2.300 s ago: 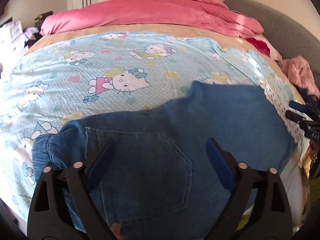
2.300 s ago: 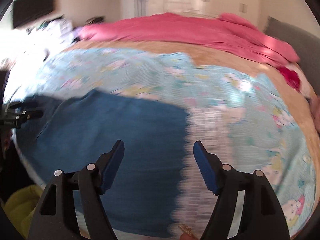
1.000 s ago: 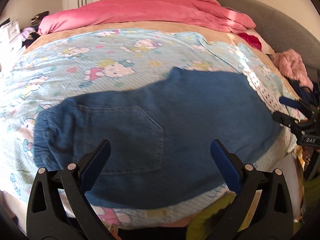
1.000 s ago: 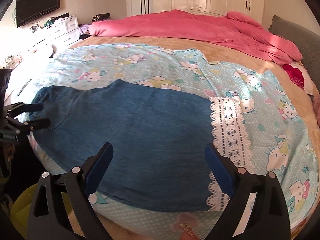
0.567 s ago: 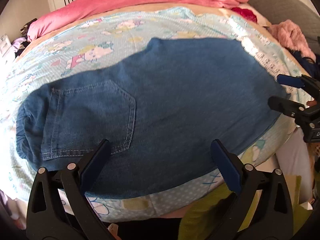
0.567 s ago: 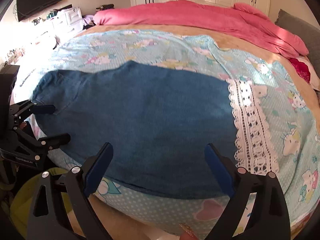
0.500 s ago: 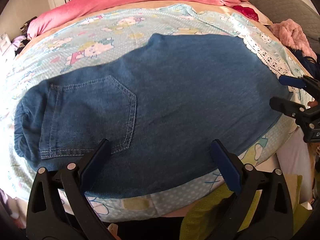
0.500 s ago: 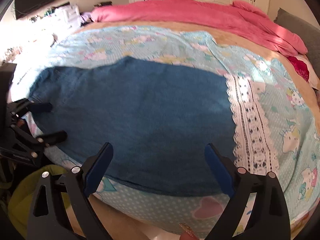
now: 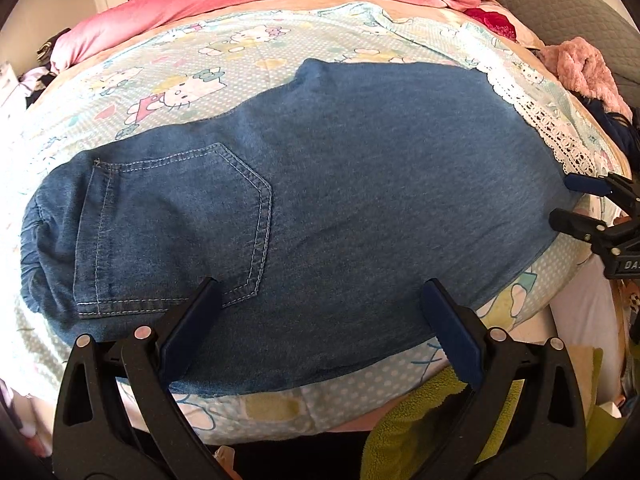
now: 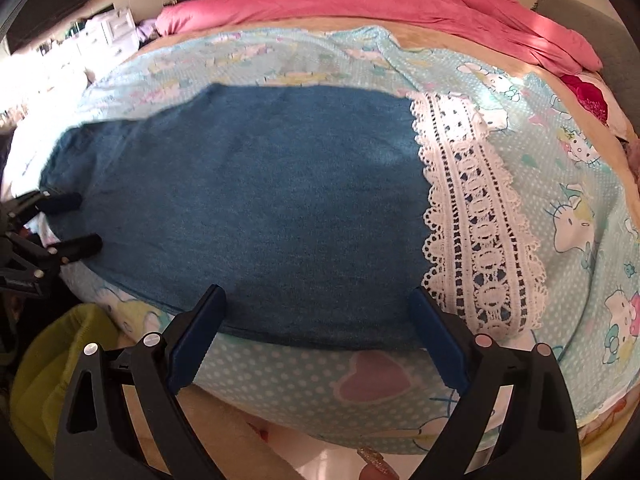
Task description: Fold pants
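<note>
I had pulled both grippers, left (image 9: pixel 320 316) and right (image 10: pixel 316 322), back off the pants (image 9: pixel 320 200); jaws gaped wide, empty. The pants lay flat along the bed's (image 10: pixel 304 384) near edge, ready for folding.

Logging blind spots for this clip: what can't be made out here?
- Left wrist: the pants' near hem is covered by the left claw.
- Right wrist: the pants' waist end is motion-blurred.
- Either view: whether layers lie under the pants; the top layer covers them.
</note>
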`<state>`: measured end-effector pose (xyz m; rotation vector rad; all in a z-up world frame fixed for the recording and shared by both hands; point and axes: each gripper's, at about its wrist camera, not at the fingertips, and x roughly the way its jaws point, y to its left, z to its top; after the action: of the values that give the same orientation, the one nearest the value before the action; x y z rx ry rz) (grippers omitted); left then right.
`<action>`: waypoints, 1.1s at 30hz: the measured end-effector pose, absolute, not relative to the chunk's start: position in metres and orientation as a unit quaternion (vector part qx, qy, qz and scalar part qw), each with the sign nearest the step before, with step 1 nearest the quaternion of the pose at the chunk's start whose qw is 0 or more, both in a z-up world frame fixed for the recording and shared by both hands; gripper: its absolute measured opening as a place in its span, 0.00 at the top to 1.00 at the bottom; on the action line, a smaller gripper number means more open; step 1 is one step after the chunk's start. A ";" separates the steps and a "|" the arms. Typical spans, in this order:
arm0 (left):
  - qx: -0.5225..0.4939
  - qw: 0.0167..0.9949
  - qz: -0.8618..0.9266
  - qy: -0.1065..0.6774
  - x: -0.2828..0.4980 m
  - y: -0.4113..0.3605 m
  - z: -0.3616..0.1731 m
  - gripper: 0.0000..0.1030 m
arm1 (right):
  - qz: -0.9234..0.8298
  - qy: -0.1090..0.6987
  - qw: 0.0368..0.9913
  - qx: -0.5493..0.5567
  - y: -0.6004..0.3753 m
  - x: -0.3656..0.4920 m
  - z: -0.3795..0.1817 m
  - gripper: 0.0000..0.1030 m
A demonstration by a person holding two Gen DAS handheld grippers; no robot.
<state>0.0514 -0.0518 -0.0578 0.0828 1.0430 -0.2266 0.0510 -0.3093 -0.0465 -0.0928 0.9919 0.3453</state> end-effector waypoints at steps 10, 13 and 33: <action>0.022 0.882 -0.132 0.452 0.039 -0.056 -0.021 0.09 | 0.146 0.438 0.887 -0.020 -0.333 0.042 -0.017 0.11; 0.021 0.886 -0.137 0.443 0.035 -0.059 -0.012 0.09 | 0.145 0.430 0.891 -0.013 -0.337 0.040 -0.011 0.11; 0.035 0.893 -0.157 0.420 0.036 -0.095 0.008 0.09 | 0.108 0.401 0.909 0.031 -0.383 0.027 0.009 0.11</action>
<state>0.0360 -0.0952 0.0076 0.0735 0.8712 -0.3248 0.0275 -0.3829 0.0093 0.0642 0.8261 0.2234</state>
